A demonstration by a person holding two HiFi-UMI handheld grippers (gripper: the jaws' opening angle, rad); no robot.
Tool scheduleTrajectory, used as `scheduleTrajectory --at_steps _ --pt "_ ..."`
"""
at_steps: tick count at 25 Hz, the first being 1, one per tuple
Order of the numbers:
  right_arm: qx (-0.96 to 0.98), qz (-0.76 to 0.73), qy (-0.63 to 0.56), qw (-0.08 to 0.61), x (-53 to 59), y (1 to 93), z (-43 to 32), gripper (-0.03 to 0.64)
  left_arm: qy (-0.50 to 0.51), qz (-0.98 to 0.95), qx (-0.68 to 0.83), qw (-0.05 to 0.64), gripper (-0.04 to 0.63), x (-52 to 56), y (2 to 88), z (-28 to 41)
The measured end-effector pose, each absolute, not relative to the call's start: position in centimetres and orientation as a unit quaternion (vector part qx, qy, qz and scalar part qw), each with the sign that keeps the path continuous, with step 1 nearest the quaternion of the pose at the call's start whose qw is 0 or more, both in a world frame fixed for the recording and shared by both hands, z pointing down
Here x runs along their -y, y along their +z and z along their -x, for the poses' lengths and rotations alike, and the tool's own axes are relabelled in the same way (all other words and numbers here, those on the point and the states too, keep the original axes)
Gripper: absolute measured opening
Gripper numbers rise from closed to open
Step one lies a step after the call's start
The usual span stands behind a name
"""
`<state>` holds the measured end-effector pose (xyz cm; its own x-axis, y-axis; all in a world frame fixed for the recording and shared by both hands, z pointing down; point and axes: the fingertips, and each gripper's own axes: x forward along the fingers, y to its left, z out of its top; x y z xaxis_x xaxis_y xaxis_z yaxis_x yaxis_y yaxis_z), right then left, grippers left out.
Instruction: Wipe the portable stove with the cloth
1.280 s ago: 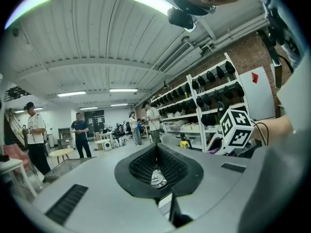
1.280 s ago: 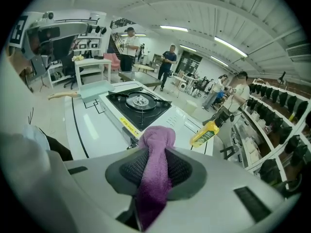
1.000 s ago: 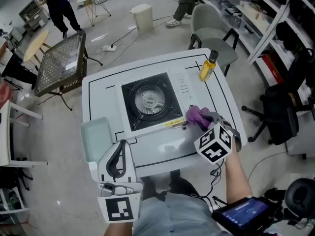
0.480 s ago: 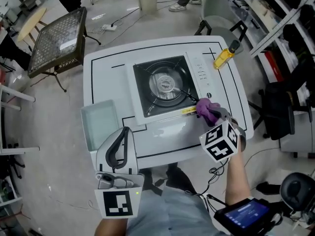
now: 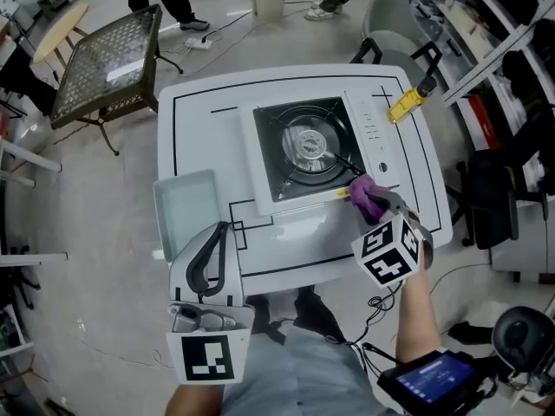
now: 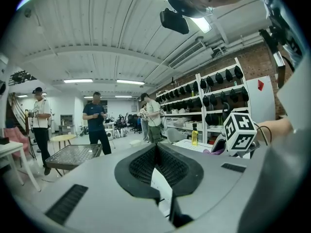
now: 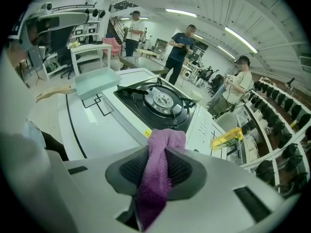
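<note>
The right gripper (image 7: pixel 163 160) was clamped tight on the purple cloth (image 5: pixel 368 194), which sat at the portable stove's (image 5: pixel 305 150) 4 o'clock corner. Toward 7 o'clock from the stove, the left gripper (image 6: pixel 158 154) had its jaws pressed together, holding nothing.

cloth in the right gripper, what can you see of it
The cloth is purple and nubby like terry, bunched into a narrow fold. The right gripper has its jaws shut on it, with one end poking out past them. It is at the near right corner of the portable stove; whether it touches is unclear.
</note>
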<state>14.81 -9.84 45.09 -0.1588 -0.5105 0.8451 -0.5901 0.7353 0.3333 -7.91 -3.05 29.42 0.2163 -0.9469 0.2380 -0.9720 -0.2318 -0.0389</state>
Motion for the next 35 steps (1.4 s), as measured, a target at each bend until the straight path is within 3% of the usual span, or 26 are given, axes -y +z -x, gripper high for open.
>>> scheduleTrajectory --at_steps 35 --pt "0.786 -0.302 0.007 0.539 6.1 44.6 -0.3 0.109 0.087 -0.753 0.649 0.056 0.018 -0.9 28.3 19.4"
